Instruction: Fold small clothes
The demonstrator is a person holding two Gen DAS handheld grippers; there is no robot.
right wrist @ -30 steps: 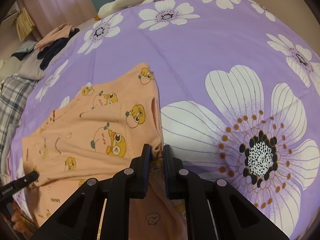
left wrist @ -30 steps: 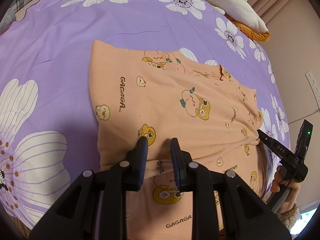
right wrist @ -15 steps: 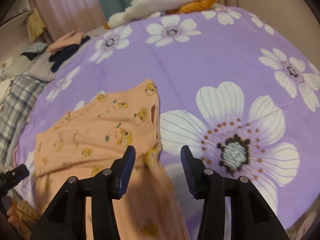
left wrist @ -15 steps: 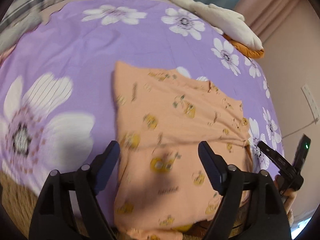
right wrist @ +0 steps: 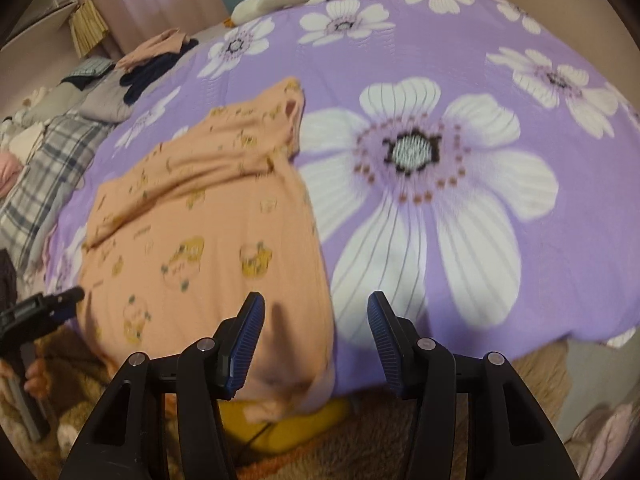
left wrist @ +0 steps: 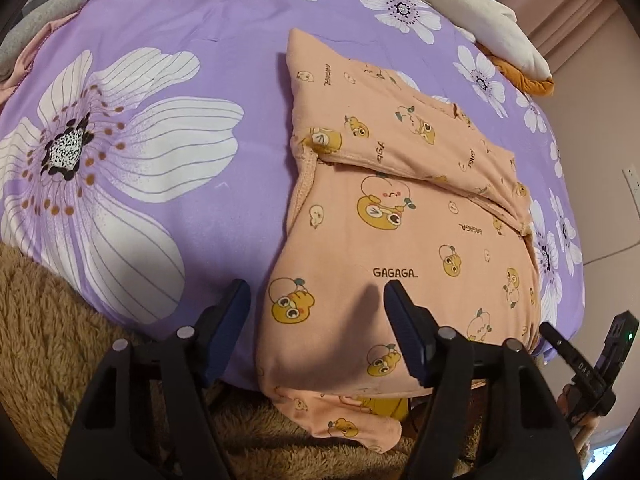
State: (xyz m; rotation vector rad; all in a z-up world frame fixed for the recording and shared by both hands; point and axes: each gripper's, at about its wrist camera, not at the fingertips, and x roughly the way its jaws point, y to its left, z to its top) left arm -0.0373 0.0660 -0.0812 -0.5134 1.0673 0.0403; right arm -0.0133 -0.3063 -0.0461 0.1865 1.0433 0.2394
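Note:
A peach garment (left wrist: pixel 400 220) printed with cartoon ducks and "GAGAGA" lies on the purple flowered bedsheet (left wrist: pixel 192 28). A flap is folded across its far half, and its near end hangs over the bed edge. My left gripper (left wrist: pixel 318 312) is open and empty above the garment's near left part. My right gripper (right wrist: pixel 316 324) is open and empty over the garment's (right wrist: pixel 200 240) near right edge. The right gripper shows in the left wrist view (left wrist: pixel 576 356), and the left gripper shows in the right wrist view (right wrist: pixel 48 308).
A brown fleece blanket (left wrist: pixel 44 340) hangs below the bed edge. White and orange bedding (left wrist: pixel 492 28) is piled at the far corner. Folded clothes (right wrist: pixel 152 60) and a plaid cloth (right wrist: pixel 48 168) lie at the far left. A wall (left wrist: pixel 600 128) stands to the right.
Both grippers were shut on the garment's edge one second ago. They have opened, let it go and drawn back toward the bed edge, leaving the folded flap on the garment.

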